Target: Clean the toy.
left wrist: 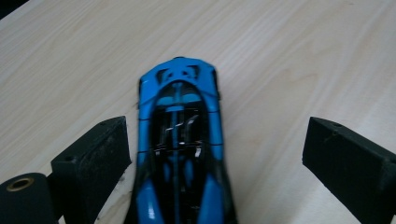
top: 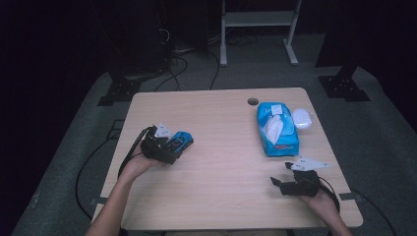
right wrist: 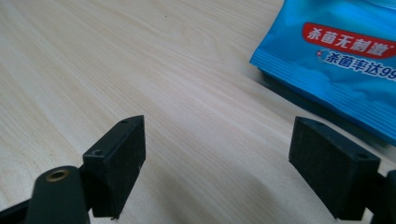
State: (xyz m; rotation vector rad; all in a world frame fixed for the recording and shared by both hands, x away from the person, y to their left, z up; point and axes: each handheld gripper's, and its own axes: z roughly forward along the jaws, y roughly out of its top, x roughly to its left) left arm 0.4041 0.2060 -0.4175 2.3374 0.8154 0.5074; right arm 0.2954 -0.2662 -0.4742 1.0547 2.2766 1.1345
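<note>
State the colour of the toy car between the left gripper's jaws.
The toy car is bright blue with black parts, best seen in the left gripper view.

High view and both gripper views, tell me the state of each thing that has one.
Left gripper: open, jaws either side of the toy car.
Toy car: upright on the table, not clamped.
Right gripper: open, holding nothing.
Wipes pack: flap open, a wipe sticking out.
White case: closed.
</note>
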